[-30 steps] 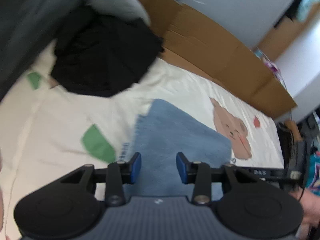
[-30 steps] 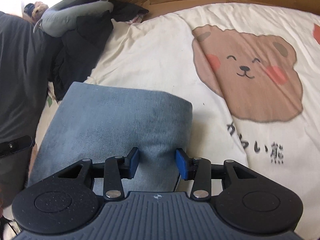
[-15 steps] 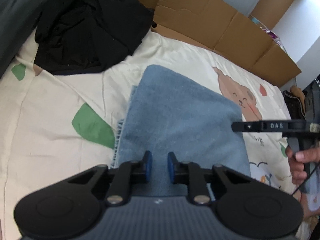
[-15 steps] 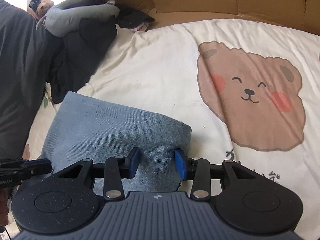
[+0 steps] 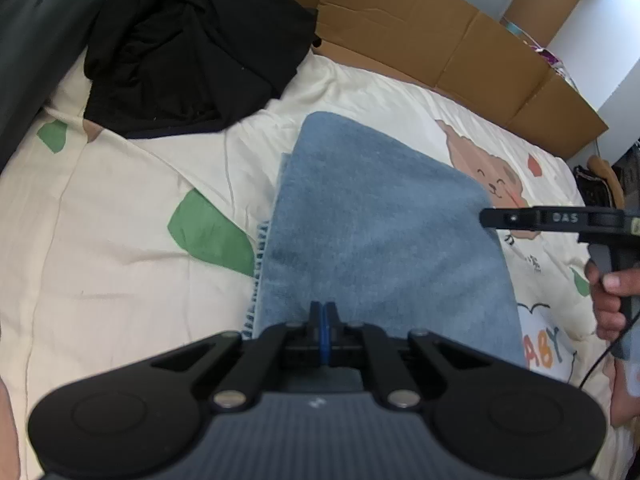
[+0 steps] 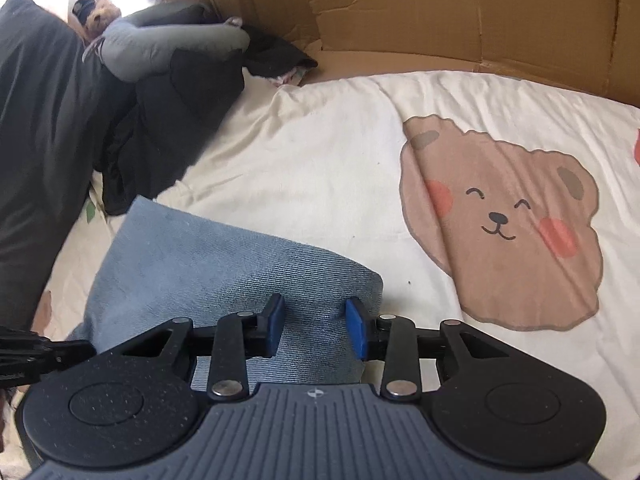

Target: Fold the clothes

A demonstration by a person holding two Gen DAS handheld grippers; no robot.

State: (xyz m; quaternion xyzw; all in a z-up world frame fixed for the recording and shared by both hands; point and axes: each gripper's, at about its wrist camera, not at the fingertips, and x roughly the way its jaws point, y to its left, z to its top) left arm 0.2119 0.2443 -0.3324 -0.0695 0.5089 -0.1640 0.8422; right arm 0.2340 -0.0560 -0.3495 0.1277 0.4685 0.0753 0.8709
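The left wrist view is filled by a bed covered with a cream quilt [image 5: 120, 264] printed with green patches, a brown bear and coloured letters. A folded blue denim garment [image 5: 380, 232] is laid across the middle of the quilt, its frayed edge seen on the left side. A heap of black clothes [image 5: 188, 56] is piled at the far left of the bed, and sheets of brown cardboard [image 5: 440, 44] are stood along the far edge against a pale wall. The left gripper [image 5: 324, 312] is seen with its blue fingers drawn fully together at the near edge of the denim; whether any cloth is pinched between them cannot be told. At the right, the right gripper's black body is held by a hand [image 5: 608, 300] above the garment's right edge, a cable trailing beneath it.

The right wrist view shows the same quilt [image 6: 320, 168] nearer the bear print [image 6: 504, 224], with the denim garment [image 6: 224, 264] lying at lower left, its folded corner rounded. The right gripper [image 6: 316, 320] is seen with its fingers partly open, having just been closing, and that corner is set between them; the pads are not clearly pressed on it. Only here are a grey rolled garment [image 6: 168, 44] and a small stuffed toy [image 6: 100, 12] seen atop the dark pile, before the cardboard [image 6: 440, 12].
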